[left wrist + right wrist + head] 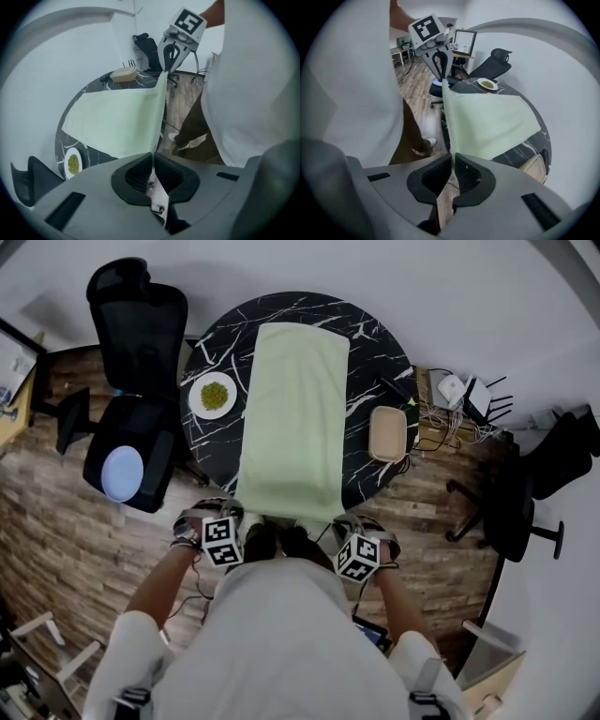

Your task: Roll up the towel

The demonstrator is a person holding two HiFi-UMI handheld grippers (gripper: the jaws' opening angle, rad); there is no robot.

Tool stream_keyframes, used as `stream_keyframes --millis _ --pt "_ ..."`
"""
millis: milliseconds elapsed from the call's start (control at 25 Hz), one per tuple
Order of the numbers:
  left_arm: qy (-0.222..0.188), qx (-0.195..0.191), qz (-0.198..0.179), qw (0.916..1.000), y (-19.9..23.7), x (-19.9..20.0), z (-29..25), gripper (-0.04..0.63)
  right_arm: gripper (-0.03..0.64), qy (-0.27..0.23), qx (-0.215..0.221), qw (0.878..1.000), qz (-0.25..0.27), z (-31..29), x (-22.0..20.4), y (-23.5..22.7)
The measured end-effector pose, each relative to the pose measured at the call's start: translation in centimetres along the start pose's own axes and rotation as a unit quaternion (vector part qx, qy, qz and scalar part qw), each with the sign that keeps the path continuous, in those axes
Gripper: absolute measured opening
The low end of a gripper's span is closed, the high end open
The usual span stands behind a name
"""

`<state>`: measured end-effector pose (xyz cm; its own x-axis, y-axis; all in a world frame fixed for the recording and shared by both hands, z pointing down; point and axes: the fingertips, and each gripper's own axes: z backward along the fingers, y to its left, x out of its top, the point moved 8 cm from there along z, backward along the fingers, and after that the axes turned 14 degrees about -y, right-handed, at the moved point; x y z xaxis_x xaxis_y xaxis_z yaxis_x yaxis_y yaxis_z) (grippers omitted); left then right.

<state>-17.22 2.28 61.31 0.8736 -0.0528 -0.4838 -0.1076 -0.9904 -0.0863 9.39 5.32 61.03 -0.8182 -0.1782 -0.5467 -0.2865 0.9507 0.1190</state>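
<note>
Holding green food (217,393): white plate (195,396) beside towel (295,418).

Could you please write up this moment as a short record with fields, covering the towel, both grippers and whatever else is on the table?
surface: round black marble table
towel: pale green, spread flat across the table, not yet rolled
near edge: past the table's rim, stretched between the two grippers
left gripper: shut on the towel's near left corner
right gripper: shut on the towel's near right corner
left of towel: plate of green food
right of towel: beige tray
</note>
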Motion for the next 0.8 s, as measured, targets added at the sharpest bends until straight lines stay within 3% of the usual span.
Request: stream_keyframes --millis 160,400,440,480,520,640,800 --pt "-0.004 0.046 -0.003 0.9989 4.8 1.1 -0.3 0.015 0.014 -0.004 -0.043 0.999 0.007 -0.5 1.1 -5.2" --pt "0.016 0.07 -0.004 0.9974 9.2 1.2 -3.2 0.017 0.023 0.024 -0.061 0.998 0.003 -4.3 0.6 -10.5" --pt "0.013 0.076 0.002 0.997 9.6 1.3 -3.5 0.032 0.071 0.025 -0.073 0.997 -0.003 -4.7 0.5 -11.2" --pt "0.008 0.078 0.012 0.9969 9.9 1.4 -3.7 0.158 0.164 0.024 -0.085 0.996 -0.009 -4.8 0.5 -11.7" --pt "0.002 0.077 0.021 0.9968 10.0 1.6 -3.8 0.284 0.212 0.021 -0.096 0.995 -0.01 -4.7 0.6 -12.0" --pt "-0.011 0.082 0.023 0.9963 9.7 2.0 -3.8 0.298 0.213 0.013 -0.113 0.993 0.013 -4.2 0.8 -11.5" --pt "-0.01 0.061 -0.009 0.998 7.7 2.2 -4.3 0.296 0.199 0.013 -0.058 0.996 0.069 -5.2 1.7 -7.8"
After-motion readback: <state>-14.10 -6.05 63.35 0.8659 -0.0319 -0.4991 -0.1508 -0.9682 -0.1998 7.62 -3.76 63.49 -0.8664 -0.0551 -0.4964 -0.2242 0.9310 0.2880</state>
